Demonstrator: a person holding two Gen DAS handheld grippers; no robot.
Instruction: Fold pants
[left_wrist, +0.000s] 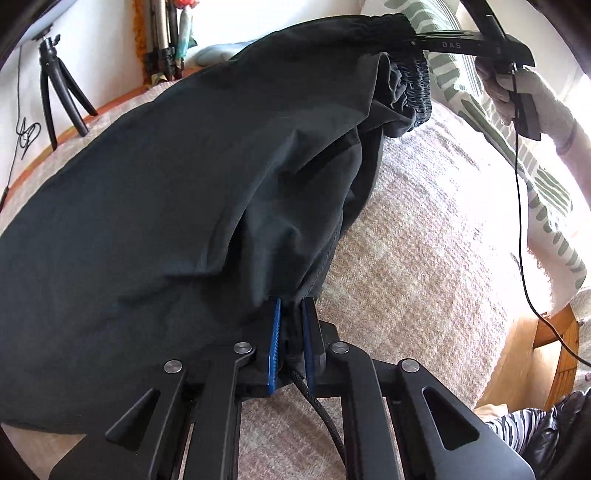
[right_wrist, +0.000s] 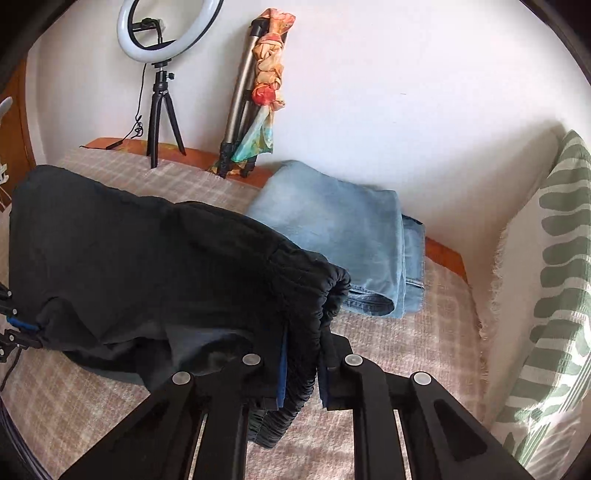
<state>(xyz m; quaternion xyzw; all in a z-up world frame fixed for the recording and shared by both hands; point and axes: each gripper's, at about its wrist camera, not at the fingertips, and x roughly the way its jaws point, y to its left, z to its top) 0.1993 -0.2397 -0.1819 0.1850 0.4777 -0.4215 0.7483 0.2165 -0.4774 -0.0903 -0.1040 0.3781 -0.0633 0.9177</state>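
A bed covered with a beige woven blanket (right_wrist: 399, 354) stands against a white wall, with a ring light on a tripod (right_wrist: 162, 74) and folded blue jeans (right_wrist: 332, 229) at its far edge and a green-patterned pillow (right_wrist: 554, 258) to the right. The black pants (left_wrist: 166, 192) hang stretched between the two tools, sagging onto the blanket along their far side. The left gripper (left_wrist: 291, 325) is clamped on a bunched hem end of the fabric; the right gripper (right_wrist: 303, 354) is clamped on the gathered elastic waistband (right_wrist: 306, 332). Holding both ends taut probably serves to keep the garment flat and its edges aligned, so that it can be laid down or doubled over without wrinkling.
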